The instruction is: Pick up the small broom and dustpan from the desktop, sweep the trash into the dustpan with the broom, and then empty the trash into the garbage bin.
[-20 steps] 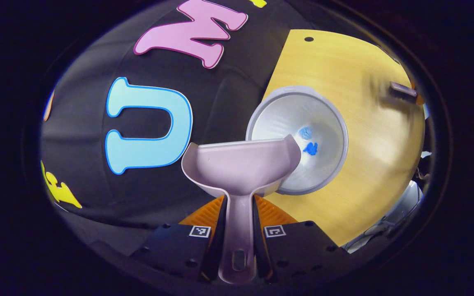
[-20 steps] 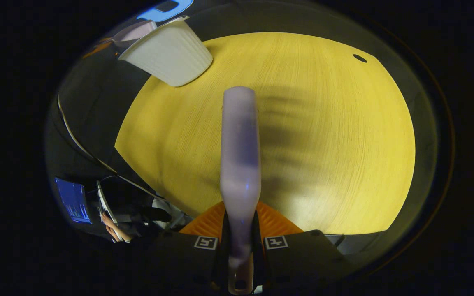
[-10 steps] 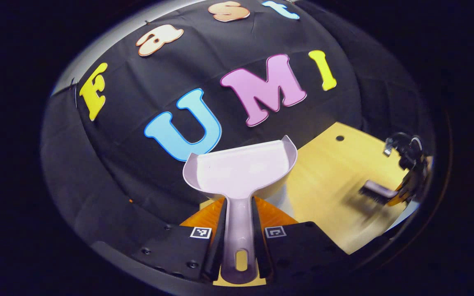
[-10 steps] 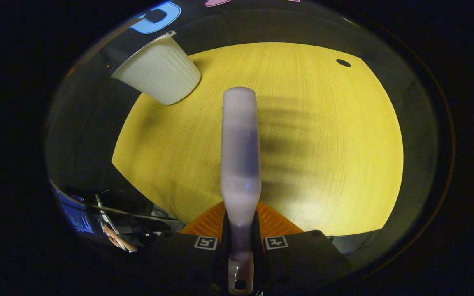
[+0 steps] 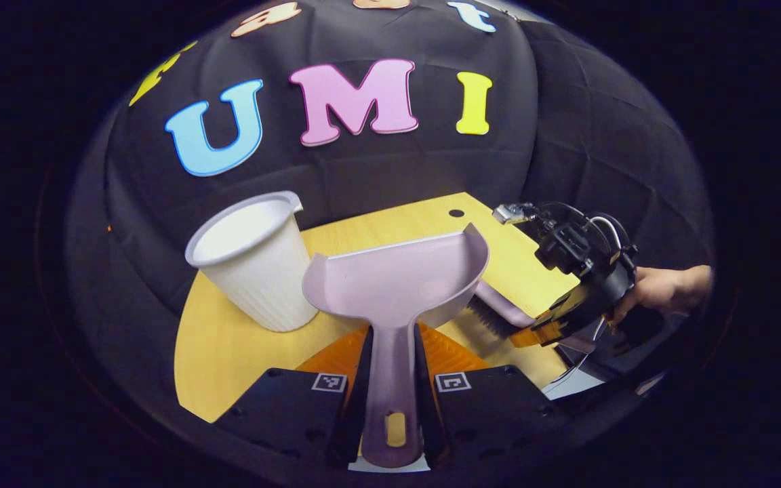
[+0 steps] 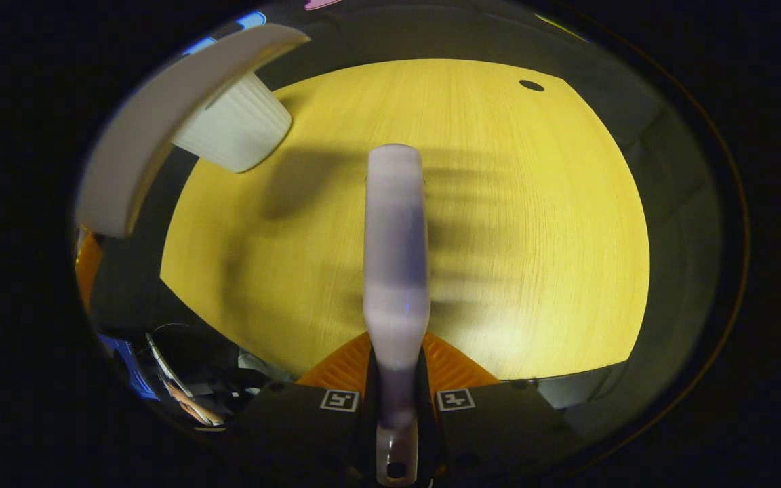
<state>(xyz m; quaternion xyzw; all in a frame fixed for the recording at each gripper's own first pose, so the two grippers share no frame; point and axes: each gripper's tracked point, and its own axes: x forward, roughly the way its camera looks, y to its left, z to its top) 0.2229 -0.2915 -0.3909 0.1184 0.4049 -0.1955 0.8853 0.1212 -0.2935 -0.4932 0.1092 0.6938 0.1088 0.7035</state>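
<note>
My left gripper [image 5: 390, 379] is clamped on the handle of the pale lilac plastic dustpan [image 5: 397, 285], one finger pressing on each side of the handle. The pan is held above the light wooden desktop [image 5: 228, 346], its open mouth facing away from me and its scoop showing bare. The white ribbed plastic garbage bin [image 5: 255, 268] stands upright on the desktop, just left of the pan and slightly farther off. I cannot tell whether pan and bin touch.

My right gripper [image 6: 396, 400] is closed on the handle of the small lilac plastic broom [image 6: 396, 257], both fingers pressing on it. The broom's back runs straight forward from the fingers over the desktop [image 6: 533, 237], and its shadow falls on the wood beneath. In the left gripper view that gripper [image 5: 553, 322] shows at the right, held by a hand [image 5: 662, 291], with the broom [image 5: 499, 315] pointing left; its dark bristles face down, near the right rear of the dustpan. Whether the bristles touch the wood is not clear.

In the right gripper view the garbage bin [image 6: 234, 129] stands at the far left of the desktop, and the dustpan's pale edge [image 6: 160, 122] crosses in front of it. A small dark hole [image 6: 531, 85] marks the far right of the desktop.
</note>
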